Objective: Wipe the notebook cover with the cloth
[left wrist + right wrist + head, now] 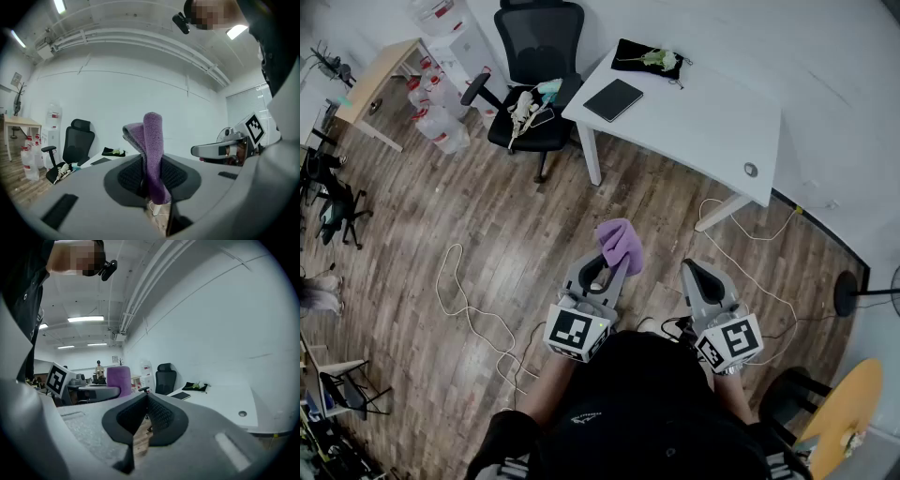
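Note:
The dark notebook (613, 99) lies flat on the white table (703, 122), far ahead of both grippers; it also shows small in the left gripper view as the notebook (101, 161) and in the right gripper view as the notebook (180, 395). My left gripper (605, 265) is shut on a purple cloth (619, 246), which stands up in a fold above the jaws as the cloth (152, 145). The right gripper (698, 272) is held beside it over the wooden floor, its jaws closed together with nothing between them (146, 416). The cloth (118, 380) shows at its left.
A black pouch (647, 58) with a green item lies at the table's back edge. A black office chair (534, 75) with clutter stands left of the table. Water bottles (436, 117), a wooden desk (380, 80), floor cables (469, 300) and a fan base (846, 294) surround me.

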Motion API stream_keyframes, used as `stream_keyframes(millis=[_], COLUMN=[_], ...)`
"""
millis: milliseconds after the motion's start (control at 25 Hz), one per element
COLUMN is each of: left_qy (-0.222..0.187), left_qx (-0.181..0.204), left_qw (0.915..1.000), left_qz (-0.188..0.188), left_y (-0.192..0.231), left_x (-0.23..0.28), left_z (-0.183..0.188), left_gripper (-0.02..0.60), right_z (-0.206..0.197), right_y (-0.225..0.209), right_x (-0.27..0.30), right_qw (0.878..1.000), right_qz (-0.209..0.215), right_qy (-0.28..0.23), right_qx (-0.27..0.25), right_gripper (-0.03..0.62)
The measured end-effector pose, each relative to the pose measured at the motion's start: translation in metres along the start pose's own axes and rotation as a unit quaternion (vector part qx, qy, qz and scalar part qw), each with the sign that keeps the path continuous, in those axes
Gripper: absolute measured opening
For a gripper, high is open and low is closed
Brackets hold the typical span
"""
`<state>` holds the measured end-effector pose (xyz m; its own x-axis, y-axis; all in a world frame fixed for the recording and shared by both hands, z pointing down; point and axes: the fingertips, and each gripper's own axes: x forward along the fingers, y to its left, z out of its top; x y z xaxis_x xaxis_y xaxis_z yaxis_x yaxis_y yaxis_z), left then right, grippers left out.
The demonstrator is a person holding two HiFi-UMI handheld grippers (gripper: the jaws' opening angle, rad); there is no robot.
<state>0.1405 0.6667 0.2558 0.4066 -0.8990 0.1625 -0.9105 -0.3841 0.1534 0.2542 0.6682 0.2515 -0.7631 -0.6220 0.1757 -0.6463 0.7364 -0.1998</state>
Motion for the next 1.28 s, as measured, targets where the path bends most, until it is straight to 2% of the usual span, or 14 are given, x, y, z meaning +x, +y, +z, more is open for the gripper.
stream_keyframes(millis=[120, 200, 440, 600, 880, 1280], left_qy=[-0.009, -0.012, -0.020, -0.029, -0.033, -0.043], left_qx=[0.007, 0.009, -0.004, 0.002, 0.013, 0.024], left_qw=[0.9999, 0.9999, 0.9991, 0.9982, 0.9981, 0.9980], left_qz=[-0.007, -0.001, 0.036, 0.052, 0.051, 0.040], left_y=[-0.047, -0.064, -0.073, -0.067, -0.043, 0.040], left_x=[-0.001, -0.008, -0.039, -0.042, -0.031, 0.002], left_z=[0.000, -0.005, -0.016, -0.011, -0.002, 0.021], left_gripper=[0.083, 0.084, 0.084, 0.084, 0.084, 0.084], right_z=[-0.010, -0.017, -0.016, -0.010, 0.003, 0.026], right_y=[-0.019, -0.024, -0.005, -0.004, -0.011, -0.015], right_x=[-0.036, -0.050, -0.069, -0.067, -0.041, 0.046], right_qw=[1.000, 1.000, 0.999, 0.999, 0.999, 0.999], right_qz=[-0.003, 0.000, 0.033, 0.042, 0.036, 0.026], right_qy=[0.008, 0.012, -0.001, -0.006, -0.010, -0.028], right_qx=[-0.006, -0.007, -0.026, -0.033, -0.035, -0.024], right_gripper=[0.005, 0.005, 0.005, 0.005, 0.005, 0.005])
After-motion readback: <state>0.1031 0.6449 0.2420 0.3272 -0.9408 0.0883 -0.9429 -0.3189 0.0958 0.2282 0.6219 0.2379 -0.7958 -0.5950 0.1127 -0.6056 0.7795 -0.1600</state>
